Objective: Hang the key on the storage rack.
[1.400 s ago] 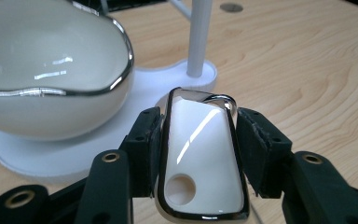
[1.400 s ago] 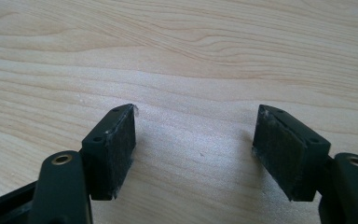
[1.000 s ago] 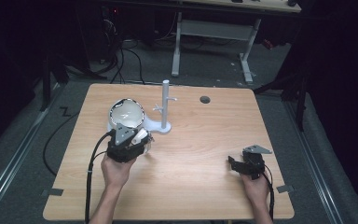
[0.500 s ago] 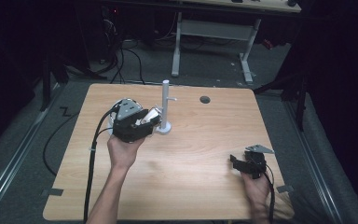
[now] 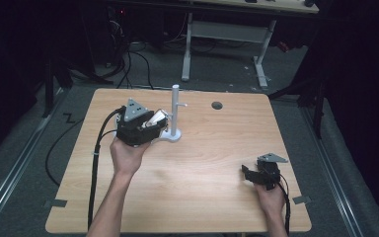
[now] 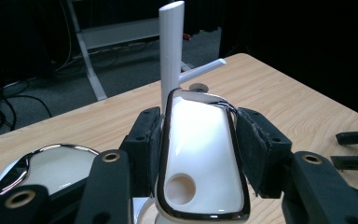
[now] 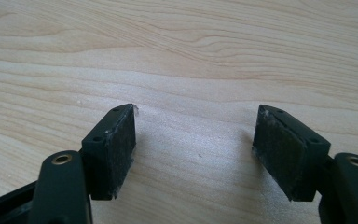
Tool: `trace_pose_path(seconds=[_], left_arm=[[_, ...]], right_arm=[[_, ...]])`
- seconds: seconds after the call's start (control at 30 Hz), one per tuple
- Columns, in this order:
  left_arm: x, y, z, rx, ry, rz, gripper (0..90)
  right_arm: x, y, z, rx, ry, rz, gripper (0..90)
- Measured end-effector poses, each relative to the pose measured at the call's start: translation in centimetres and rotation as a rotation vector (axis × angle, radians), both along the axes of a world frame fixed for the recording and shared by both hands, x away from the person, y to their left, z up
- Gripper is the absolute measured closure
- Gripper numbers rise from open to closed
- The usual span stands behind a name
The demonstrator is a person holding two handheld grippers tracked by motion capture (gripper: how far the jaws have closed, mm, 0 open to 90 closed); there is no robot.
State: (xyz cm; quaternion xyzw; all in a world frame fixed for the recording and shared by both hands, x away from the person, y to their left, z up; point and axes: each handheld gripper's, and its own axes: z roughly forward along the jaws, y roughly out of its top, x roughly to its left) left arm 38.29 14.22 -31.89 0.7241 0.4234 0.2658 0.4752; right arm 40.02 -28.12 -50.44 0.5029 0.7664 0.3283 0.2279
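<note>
High view: the left gripper (image 5: 153, 123) hangs over the far left part of the table (image 5: 202, 173), just left of the stand (image 5: 175, 106), which sits near the middle of the far edge. Its tongs pinch the cup (image 5: 157, 118) by the handle.

The left gripper view shows the grip up close. Both pads press on the side edges of the flat white handle (image 6: 200, 154), which has a chrome rim. The hanging hole (image 6: 180, 189) lies low, close to the gripper body, and the bowl (image 6: 51, 163) shows at the lower left. Straight ahead is the stand's post, with the peg (image 6: 205, 67) branching off to the right, above and beyond the tip of the handle. The cup is in the air and, as far as I can tell, clear of the stand.

The right gripper (image 5: 250, 174) rests near the table's near right corner, well apart from the rest. In the right gripper view its tongs are spread, with bare wood between them.

By my reading, the step in hand is carrying the cup to the stand, with hanging it on the peg to come. That calls for lining the hole up with the tip of the peg and sliding the handle on. The hole sits between the pads and the gripper body, so there looks to be little room. The handle may have to be turned so the peg passes through without hitting the tongs. The stand looks light and a knock could tip it, so the spare gripper might steady its base.
</note>
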Motion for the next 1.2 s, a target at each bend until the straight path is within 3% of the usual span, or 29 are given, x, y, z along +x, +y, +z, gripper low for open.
trace_pose_path(seconds=[0.63,1.2], left_arm=[[1.7,0.5,0.9,0.015,0.002,0.023,52.0],[3.3,0.9,0.2,0.060,0.030,0.075,52.0]], right_arm=[[0.0,0.0,0.0,0.001,0.000,0.009,29.7],[0.0,0.0,0.0,0.002,0.001,0.012,29.7]])
